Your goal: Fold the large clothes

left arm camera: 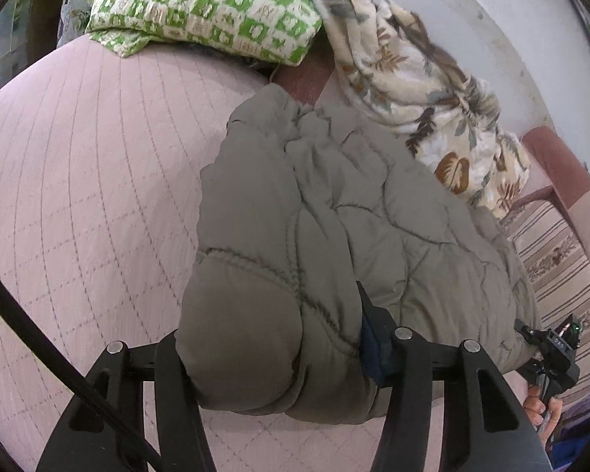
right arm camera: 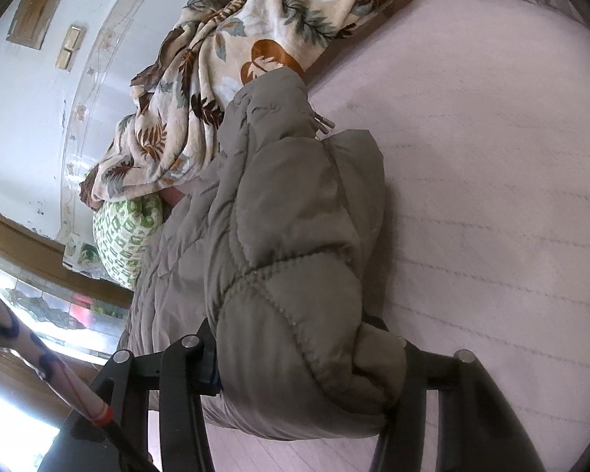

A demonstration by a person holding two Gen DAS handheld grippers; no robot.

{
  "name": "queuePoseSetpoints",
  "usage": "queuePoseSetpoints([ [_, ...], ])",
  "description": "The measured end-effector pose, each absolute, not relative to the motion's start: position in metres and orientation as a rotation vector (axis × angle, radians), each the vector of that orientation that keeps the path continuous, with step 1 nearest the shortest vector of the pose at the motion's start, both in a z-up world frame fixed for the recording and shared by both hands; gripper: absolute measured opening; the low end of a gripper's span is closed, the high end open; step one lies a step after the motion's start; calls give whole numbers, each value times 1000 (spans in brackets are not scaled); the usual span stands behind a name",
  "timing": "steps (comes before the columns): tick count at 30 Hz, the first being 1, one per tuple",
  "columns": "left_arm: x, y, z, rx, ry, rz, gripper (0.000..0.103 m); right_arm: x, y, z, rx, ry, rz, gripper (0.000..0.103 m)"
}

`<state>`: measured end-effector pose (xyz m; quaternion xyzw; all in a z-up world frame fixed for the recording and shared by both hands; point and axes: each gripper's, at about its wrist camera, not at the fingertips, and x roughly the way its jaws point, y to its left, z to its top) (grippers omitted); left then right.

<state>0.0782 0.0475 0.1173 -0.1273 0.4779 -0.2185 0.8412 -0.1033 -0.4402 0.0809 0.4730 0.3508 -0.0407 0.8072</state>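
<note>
A puffy olive-grey quilted jacket (left arm camera: 334,204) lies bunched on the pink quilted bedspread (left arm camera: 78,181). My left gripper (left arm camera: 271,338) is shut on a thick fold at the jacket's near end, and the padding bulges out between the two black fingers (left arm camera: 377,334). In the right wrist view the same jacket (right arm camera: 287,204) runs away from me, with zipper pulls (right arm camera: 322,122) showing near its far end. My right gripper (right arm camera: 299,350) is shut on another padded fold. The right gripper (left arm camera: 554,346) and the hand (left arm camera: 539,405) holding it also show in the left wrist view, at the jacket's right edge.
A green-and-white patterned pillow (left arm camera: 200,4) and a crumpled leaf-print blanket (left arm camera: 432,90) lie at the far side of the bed against a pale wall (left arm camera: 511,23). Striped bedding (left arm camera: 558,259) is at the right. Bare bedspread (right arm camera: 491,196) spreads right of the jacket.
</note>
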Motion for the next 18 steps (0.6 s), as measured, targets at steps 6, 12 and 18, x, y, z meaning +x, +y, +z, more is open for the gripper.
queuePoseSetpoints([
  [6,82,39,104,-252,1040,-415,56,-104,-444,69,1007,772,-122,54],
  [12,80,21,112,-229,1028,-443,56,-108,-452,75,1016,746,-125,54],
  [18,64,3,127,-161,982,-453,54,-121,-469,75,1040,715,-150,54],
])
